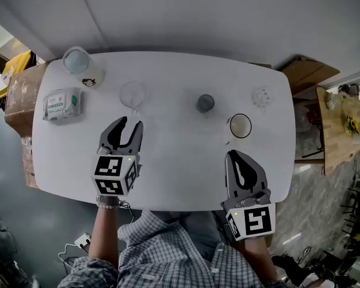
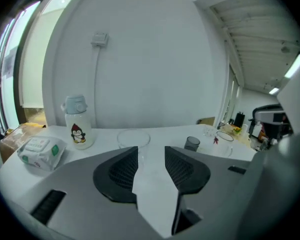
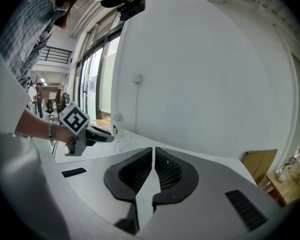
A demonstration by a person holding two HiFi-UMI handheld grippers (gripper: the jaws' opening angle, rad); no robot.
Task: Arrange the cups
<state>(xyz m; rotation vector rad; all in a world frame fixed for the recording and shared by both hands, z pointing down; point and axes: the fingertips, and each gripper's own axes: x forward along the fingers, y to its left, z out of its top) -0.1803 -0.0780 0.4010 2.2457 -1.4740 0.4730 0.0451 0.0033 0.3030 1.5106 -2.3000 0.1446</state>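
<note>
White table (image 1: 168, 167), four cups near its far side: clear glass cup (image 1: 132, 95), grey cup (image 1: 205, 103), white mug (image 1: 240, 125), small clear cup (image 1: 261, 97). Just short of the clear glass cup, left gripper (image 1: 130, 123), jaws wide apart, nothing in them. Closer in, right gripper (image 1: 232, 155), jaws pressed together, empty. Far left, penguin bottle (image 1: 81, 65) and wipes pack (image 1: 62, 104). Could tip the glass over if pushed in crooked or too fast.
</note>
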